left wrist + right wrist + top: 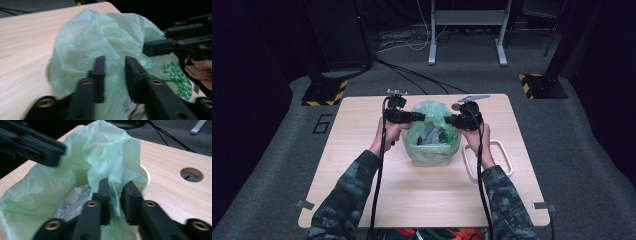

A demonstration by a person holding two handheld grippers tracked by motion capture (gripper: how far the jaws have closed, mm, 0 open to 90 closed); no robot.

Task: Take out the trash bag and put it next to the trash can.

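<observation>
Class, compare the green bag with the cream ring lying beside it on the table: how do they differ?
The green bag is thin, crumpled film standing upright; the cream ring is a stiff, smooth frame lying flat. The bag holds crumpled grey paper; the ring encloses only bare tabletop. Both rest on the wooden table.

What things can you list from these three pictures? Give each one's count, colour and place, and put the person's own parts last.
Table: one, pale wood, centre of the high view.
Bin: one, cream, mid-table, lined by the bag.
Plastic bag: one, light green with a darker leaf print, in the bin, top bunched up.
Crumpled paper: grey, inside the bag.
Ring frame: one, cream, on the table right of the bin.
Table hole: one, round, far edge.
Sleeves: two, camouflage.
Left claw: black, jaws parted with bag film between.
Right claw: black, likewise.
</observation>
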